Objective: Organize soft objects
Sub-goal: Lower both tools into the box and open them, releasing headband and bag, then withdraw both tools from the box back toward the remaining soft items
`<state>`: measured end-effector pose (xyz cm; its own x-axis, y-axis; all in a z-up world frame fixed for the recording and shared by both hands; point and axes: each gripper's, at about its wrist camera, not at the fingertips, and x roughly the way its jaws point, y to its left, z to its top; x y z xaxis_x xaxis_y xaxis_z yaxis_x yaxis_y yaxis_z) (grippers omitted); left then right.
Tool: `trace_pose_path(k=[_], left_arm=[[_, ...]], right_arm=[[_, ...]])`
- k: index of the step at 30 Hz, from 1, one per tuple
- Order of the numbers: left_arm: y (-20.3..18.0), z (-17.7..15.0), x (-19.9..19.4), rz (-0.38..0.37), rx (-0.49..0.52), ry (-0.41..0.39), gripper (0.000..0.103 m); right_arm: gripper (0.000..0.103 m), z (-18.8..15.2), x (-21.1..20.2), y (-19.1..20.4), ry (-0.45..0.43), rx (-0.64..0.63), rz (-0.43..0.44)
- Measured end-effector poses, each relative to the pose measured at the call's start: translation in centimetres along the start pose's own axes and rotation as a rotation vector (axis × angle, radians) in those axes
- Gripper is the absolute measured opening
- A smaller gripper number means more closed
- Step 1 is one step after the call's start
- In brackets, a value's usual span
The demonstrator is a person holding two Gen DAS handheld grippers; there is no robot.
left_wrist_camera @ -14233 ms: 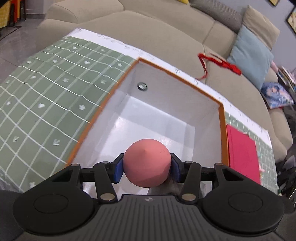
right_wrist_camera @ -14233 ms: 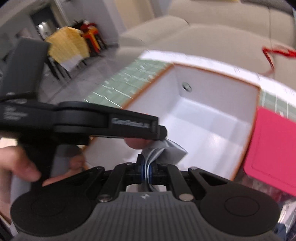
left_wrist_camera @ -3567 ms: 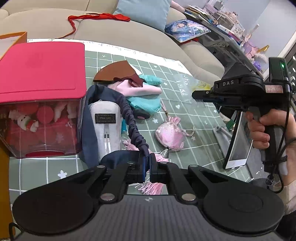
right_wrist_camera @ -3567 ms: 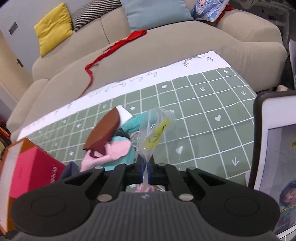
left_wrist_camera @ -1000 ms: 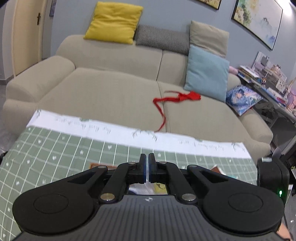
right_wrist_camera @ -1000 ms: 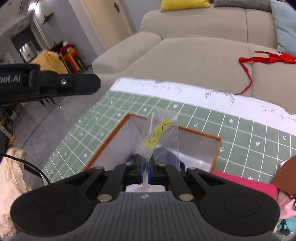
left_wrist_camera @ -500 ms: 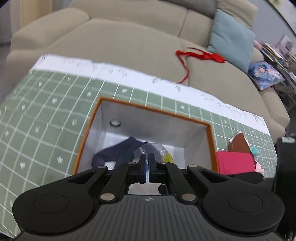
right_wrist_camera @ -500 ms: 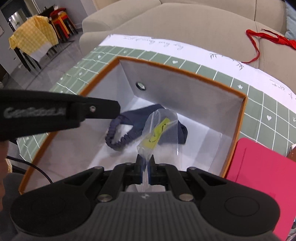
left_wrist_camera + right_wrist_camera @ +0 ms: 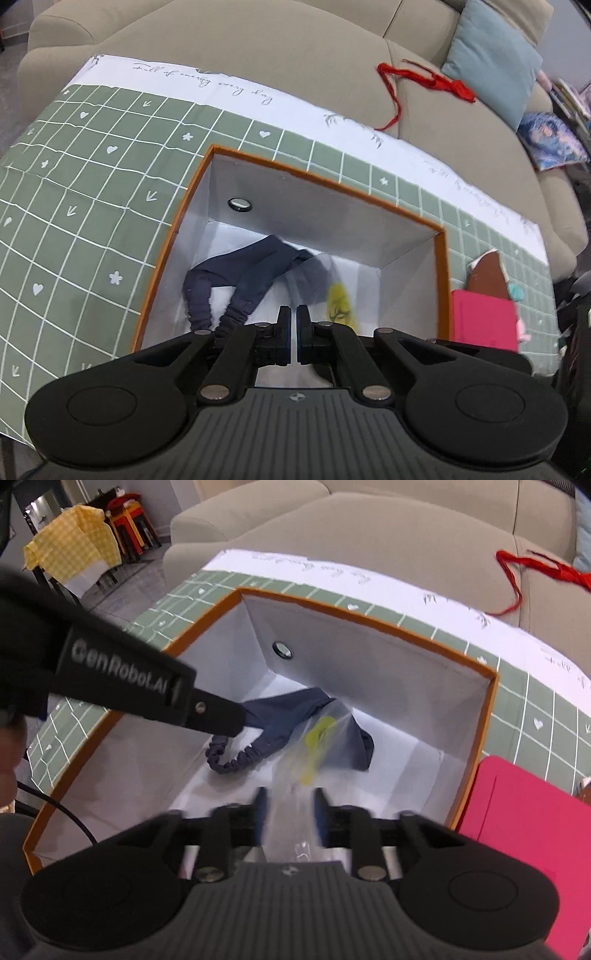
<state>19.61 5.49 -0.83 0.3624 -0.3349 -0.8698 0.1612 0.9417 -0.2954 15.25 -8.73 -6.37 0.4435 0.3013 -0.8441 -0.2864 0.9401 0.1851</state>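
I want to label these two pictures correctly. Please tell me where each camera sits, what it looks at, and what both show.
Left wrist: sits on the left gripper, jaws shut and empty; looks down into the orange-rimmed box.
Right wrist: sits on the right gripper, jaws just opening around the clear bag; looks into the same box, with the left gripper crossing at left.
Shared: box, navy cloth, clear bag, pink lid, sofa.

Clear glossy plastic bag (image 9: pixel 310 753), matt navy cloth headband (image 9: pixel 280 731), smooth white-lined cardboard box (image 9: pixel 388 686)
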Motion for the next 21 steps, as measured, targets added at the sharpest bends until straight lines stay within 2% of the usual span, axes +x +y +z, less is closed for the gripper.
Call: trace_pose_path(k=[3, 5, 6, 7, 8, 9, 12, 14, 18, 21], left_arm=[[-0.5, -0.2, -0.6, 0.007, 0.028, -0.038, 0.005], [-0.7, -0.3, -0.8, 0.023, 0.034, -0.037, 0.009], [-0.6, -0.3, -0.9, 0.015, 0.029, -0.036, 0.021], [-0.5, -0.3, -1.0, 0.003, 0.015, -0.036, 0.029], [-0.4, -0.3, -1.2, -0.002, -0.009, -0.041, 0.046], [-0.2, -0.2, -1.3, -0.001, -0.042, -0.047, 0.059], [0.5, 0.0, -1.7, -0.025, -0.152, -0.063, 0.073], [0.4, 0.4, -1.9, -0.063, -0.162, -0.049, 0.086], [-0.2, 0.7, -2.9, -0.086, -0.181, -0.057, 0.095], [-1.1, 1.2, -3.6, -0.089, -0.151, -0.040, 0.095]], right_arm=[[0.040, 0.0, -0.4, -0.1, -0.013, -0.004, 0.007], [0.052, -0.2, -0.7, -0.1, -0.031, -0.016, 0.026], [0.056, -0.3, -1.0, 0.0, -0.049, -0.023, 0.037], [0.067, -0.4, -1.3, 0.0, -0.067, -0.030, 0.046], [0.082, -0.4, -1.6, 0.1, -0.082, -0.036, 0.048], [0.087, -0.5, -1.8, 0.2, -0.097, -0.040, 0.045], [0.091, -0.4, -2.5, 0.3, -0.106, -0.034, 0.040], [0.095, -0.3, -3.0, 0.1, -0.107, -0.015, 0.046], [0.098, -0.2, -4.1, -0.2, -0.130, -0.015, 0.049], [0.100, -0.6, -5.1, -0.7, -0.154, -0.021, 0.049]])
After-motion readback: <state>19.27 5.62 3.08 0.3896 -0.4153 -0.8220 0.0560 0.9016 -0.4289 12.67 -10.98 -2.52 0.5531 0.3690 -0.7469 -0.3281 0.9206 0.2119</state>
